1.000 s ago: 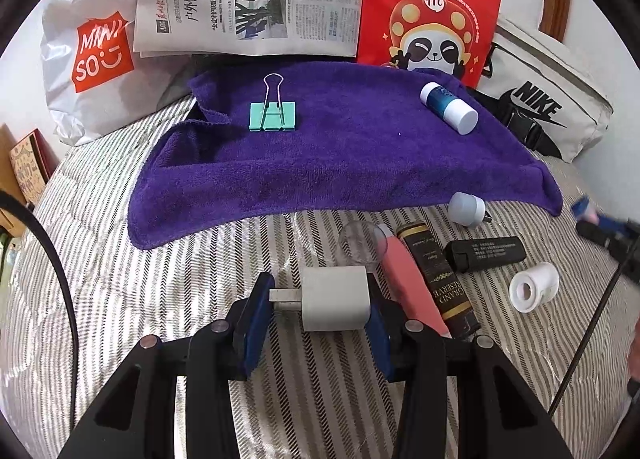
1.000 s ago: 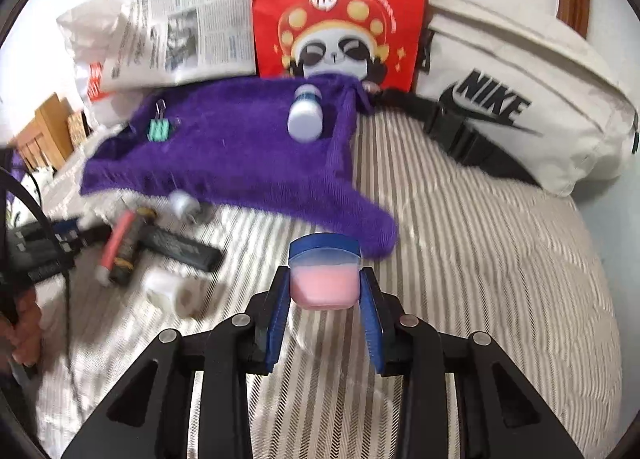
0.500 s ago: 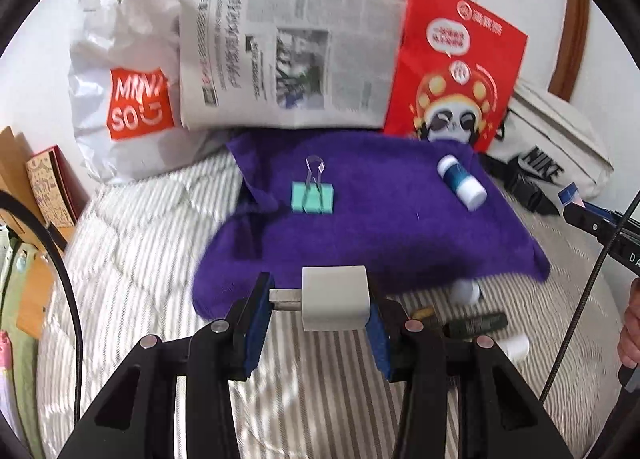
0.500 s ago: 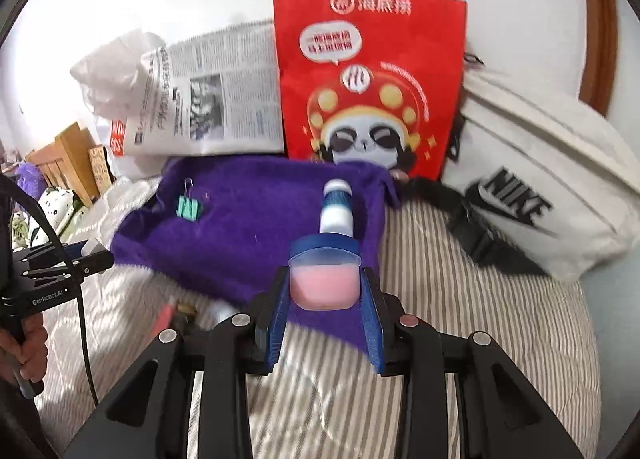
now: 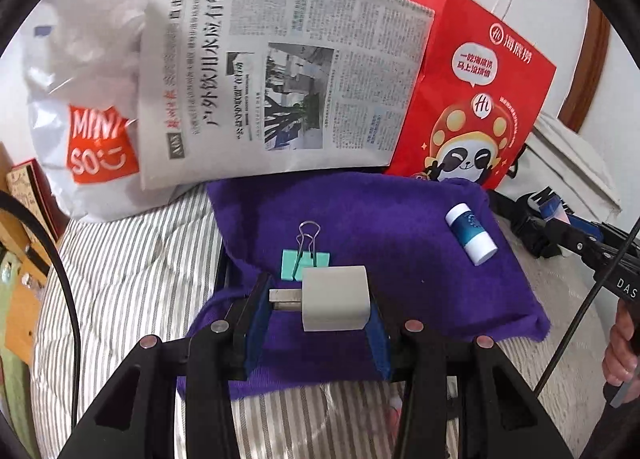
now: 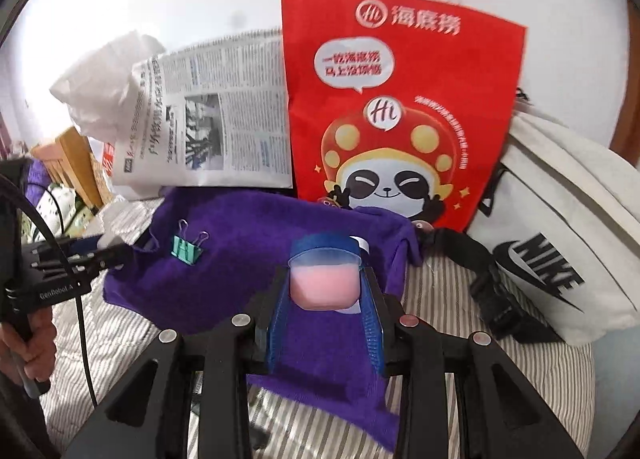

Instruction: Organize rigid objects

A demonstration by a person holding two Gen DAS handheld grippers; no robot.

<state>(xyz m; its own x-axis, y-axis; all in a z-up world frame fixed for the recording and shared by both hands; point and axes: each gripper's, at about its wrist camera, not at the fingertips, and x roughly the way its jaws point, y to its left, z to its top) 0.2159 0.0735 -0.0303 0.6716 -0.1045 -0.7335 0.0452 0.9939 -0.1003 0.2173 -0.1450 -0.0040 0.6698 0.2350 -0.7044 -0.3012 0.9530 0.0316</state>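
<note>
Up close, my left gripper is clamped on a white charger plug, prongs pointing to the left pad, held above the near edge of the purple towel. My right gripper pinches a small pink jar with a blue lid, likewise held over the towel. Just beyond the plug a mint-green binder clip lies flat on the towel, handles pointing away from me. Farther right on the same cloth rests a blue-and-white bottle on its side, well apart from the clip. Beneath it all, a striped bedspread. Propped along the back stand a white Miniso bag, a folded newspaper, a red panda-print paper bag and a white Nike bag.
</note>
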